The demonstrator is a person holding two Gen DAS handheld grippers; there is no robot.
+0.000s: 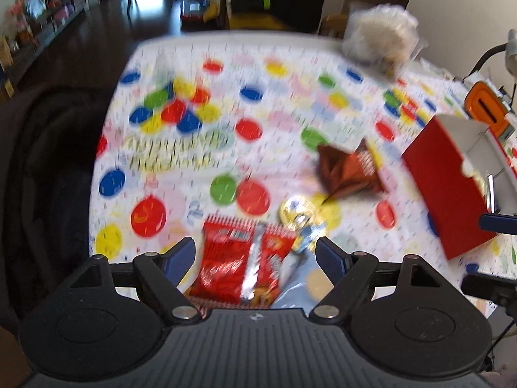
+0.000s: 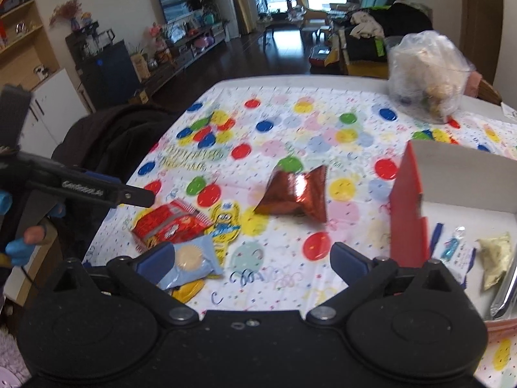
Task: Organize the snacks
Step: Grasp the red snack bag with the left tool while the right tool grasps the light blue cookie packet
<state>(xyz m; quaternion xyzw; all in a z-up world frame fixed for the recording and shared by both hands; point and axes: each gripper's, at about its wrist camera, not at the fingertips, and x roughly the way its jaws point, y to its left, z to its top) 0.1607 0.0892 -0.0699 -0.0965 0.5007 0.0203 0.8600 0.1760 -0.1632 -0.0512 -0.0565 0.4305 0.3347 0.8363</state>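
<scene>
We hold our left gripper (image 1: 255, 252) low and angled downward, its two blue-padded fingers (image 1: 181, 255) spread wide apart with nothing pinched between them (its view is smeared with blur). Our right gripper (image 2: 252, 258) is likewise spread wide and grips nothing. From the right wrist view, the left gripper's dark body sits off to our left side.

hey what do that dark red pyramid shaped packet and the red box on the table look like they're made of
The dark red pyramid packet looks like metallised foil film: glossy, crinkled, with bright glints. The red box looks like cardboard: matte red outside, plain white inside, with straight folded walls. Neither can be confirmed by look alone.
</scene>
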